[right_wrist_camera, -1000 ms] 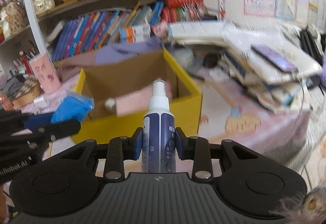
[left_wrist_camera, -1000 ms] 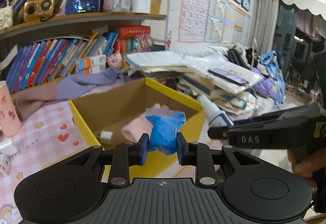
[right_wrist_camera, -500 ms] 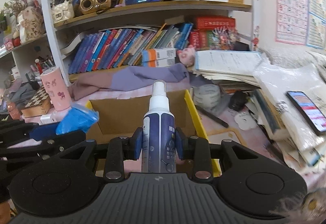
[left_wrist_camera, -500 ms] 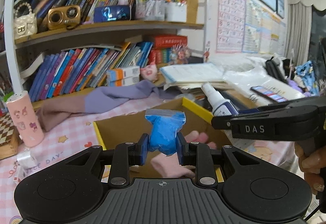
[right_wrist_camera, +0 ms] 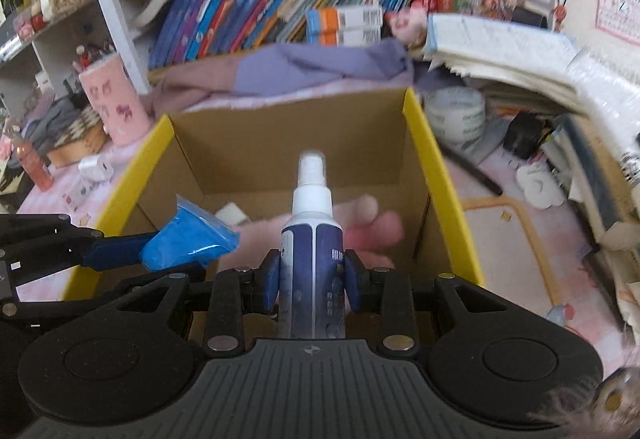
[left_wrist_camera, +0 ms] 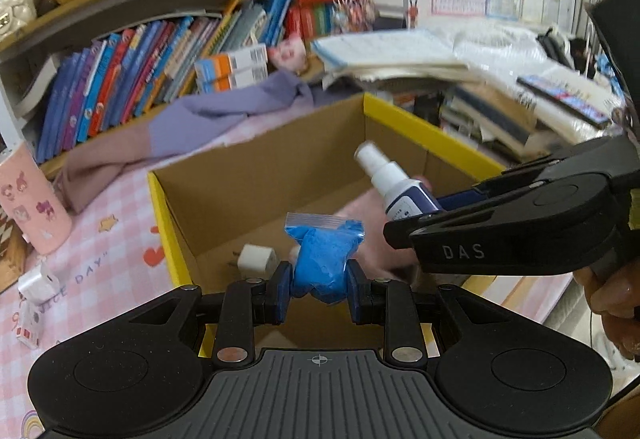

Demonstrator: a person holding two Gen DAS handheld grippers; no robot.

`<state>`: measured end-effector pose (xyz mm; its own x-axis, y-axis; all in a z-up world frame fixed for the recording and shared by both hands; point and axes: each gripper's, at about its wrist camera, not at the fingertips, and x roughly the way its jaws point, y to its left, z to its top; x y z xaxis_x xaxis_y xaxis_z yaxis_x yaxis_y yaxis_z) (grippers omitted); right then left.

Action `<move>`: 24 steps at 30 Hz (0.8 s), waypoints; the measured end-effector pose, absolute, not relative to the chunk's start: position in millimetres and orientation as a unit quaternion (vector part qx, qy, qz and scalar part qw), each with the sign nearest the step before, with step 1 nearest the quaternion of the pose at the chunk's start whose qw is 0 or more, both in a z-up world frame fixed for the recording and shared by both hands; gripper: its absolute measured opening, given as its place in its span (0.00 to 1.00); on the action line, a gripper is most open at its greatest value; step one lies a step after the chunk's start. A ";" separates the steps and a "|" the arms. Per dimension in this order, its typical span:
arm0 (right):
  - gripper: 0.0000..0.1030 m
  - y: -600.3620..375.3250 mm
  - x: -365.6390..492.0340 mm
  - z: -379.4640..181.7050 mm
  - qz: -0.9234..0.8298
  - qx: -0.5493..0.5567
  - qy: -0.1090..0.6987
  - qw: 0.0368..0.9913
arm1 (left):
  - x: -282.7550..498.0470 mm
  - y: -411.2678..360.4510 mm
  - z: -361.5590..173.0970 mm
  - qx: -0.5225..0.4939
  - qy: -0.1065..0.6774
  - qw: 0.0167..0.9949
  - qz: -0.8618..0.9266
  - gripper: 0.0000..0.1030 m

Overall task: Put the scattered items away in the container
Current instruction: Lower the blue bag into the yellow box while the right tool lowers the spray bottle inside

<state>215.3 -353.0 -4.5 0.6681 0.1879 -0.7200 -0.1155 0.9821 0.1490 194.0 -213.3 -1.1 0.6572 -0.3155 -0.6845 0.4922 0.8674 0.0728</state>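
The left gripper (left_wrist_camera: 319, 289) is clamped on a small blue bag (left_wrist_camera: 322, 259), a soft clear zip pouch packed with bright blue powdery stuff and pinched in at its waist by the 2 blue pads. The right gripper (right_wrist_camera: 312, 281) grips a spray bottle (right_wrist_camera: 312, 239) around its body: a smooth navy and white cylinder with a white pump top, standing upright along the fingers. Both grippers tilt downward over the open cardboard box (right_wrist_camera: 416, 159), which has plain brown inner walls and a glossy yellow outside and rim. In the left wrist view the right gripper reaches in from the right side, held by a hand (left_wrist_camera: 612, 287) at the frame edge, with the bottle's nozzle angled over the box. Inside the box lie a white square charger plug (left_wrist_camera: 258, 257) and a soft pink glove (right_wrist_camera: 368, 223), blurred. The box sits on a table covered by a pink checked cloth (left_wrist_camera: 112, 251) printed with hearts and stars. A pink cup (right_wrist_camera: 114, 105) with cartoon figures stands left of the box, and a lilac and mauve garment (right_wrist_camera: 304, 65) is crumpled behind it. A roll of tape (right_wrist_camera: 456, 117) lies right of the box. Behind, wooden shelves hold rows of bright books (left_wrist_camera: 132, 75).
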 end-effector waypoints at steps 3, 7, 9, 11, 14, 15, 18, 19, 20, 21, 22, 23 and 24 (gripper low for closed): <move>0.30 -353.6 220.0 -12.9 0.088 0.049 0.417 0.903 | 196.9 -213.5 -5.5 0.127 0.359 0.898 -0.219 0.26; 0.30 -354.4 222.8 -18.5 0.090 0.047 0.425 0.899 | 198.5 -212.7 -8.5 0.120 0.365 0.898 -0.215 0.26; 0.30 -354.5 223.1 -19.1 0.090 0.047 0.425 0.899 | 198.4 -212.6 -8.5 0.119 0.366 0.898 -0.212 0.28; 0.33 -354.7 222.7 -18.9 0.089 0.050 0.422 0.901 | 197.8 -212.5 -8.1 0.120 0.365 0.899 -0.208 0.30; 0.39 -356.4 220.4 -14.8 0.084 0.051 0.411 0.906 | 196.4 -210.7 -6.0 0.122 0.360 0.905 -0.192 0.50; 0.39 -356.7 219.4 -12.9 0.082 0.051 0.407 0.908 | 195.3 -209.6 -4.9 0.122 0.356 0.908 -0.187 0.61; 0.41 -356.9 213.9 -7.9 0.076 0.050 0.395 0.914 | 190.0 -207.5 -1.3 0.122 0.344 0.912 -0.185 0.71; 0.43 -356.8 211.6 -6.2 0.075 0.050 0.391 0.916 | 187.6 -207.8 -0.2 0.125 0.341 0.913 -0.187 0.72; 0.44 -356.6 208.8 -4.3 0.073 0.051 0.386 0.918 | 185.1 -208.3 1.0 0.128 0.337 0.914 -0.188 0.73; 0.45 -356.3 205.6 -2.2 0.072 0.051 0.381 0.920 | 182.2 -208.5 2.6 0.131 0.333 0.915 -0.189 0.73; 0.46 -355.8 202.3 0.1 0.070 0.050 0.376 0.923 | 179.0 -208.3 4.4 0.133 0.327 0.916 -0.190 0.74; 0.49 -355.1 199.0 2.6 0.068 0.049 0.370 0.925 | 175.7 -207.7 6.3 0.133 0.322 0.918 -0.191 0.74; 0.50 -354.3 195.7 4.9 0.066 0.048 0.365 0.928 | 172.4 -206.9 8.4 0.134 0.316 0.920 -0.192 0.76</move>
